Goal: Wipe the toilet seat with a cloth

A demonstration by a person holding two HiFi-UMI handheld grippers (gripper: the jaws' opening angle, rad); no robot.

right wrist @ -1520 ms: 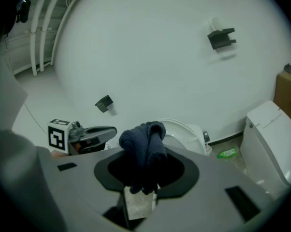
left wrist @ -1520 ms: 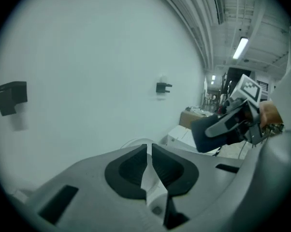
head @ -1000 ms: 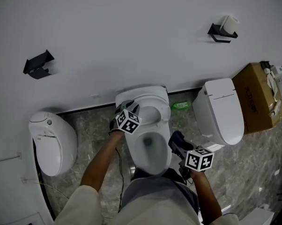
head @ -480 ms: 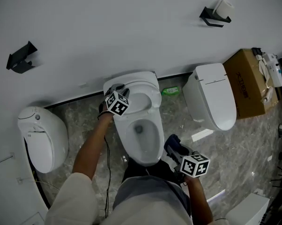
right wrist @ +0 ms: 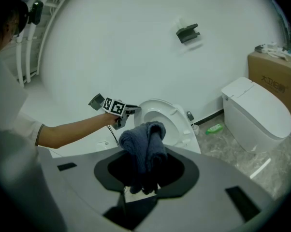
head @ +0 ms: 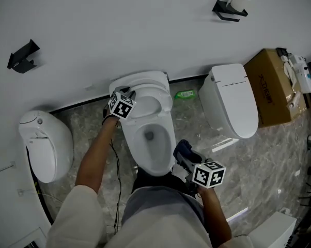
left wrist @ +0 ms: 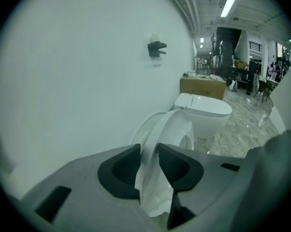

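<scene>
Left gripper [left wrist: 149, 161] up at the raised toilet seat [left wrist: 170, 129], with the seat rim standing between the pads. Jaws just been opening, and by the look of it slack about the rim rather than clamped on it. Seat tipped up and back toward the wall, ring face turned out over the bowl [head: 158, 156]. Right gripper [right wrist: 145, 170] low by the front right of the bowl, jaws closed on the dark blue cloth [right wrist: 144, 144]. Cloth bunched in a wad poking out ahead of the jaws, well apart from the seat. Step in hand, as judged: seat set upright and let go of, wiping not yet begun. Next move likely calls for carrying the cloth up and across to the ring, pressing the wad flat on the plastic and following the curve round. Left gripper best either drawn clear or kept steadying the rim. Risk: seat dropping forward if nudged.
</scene>
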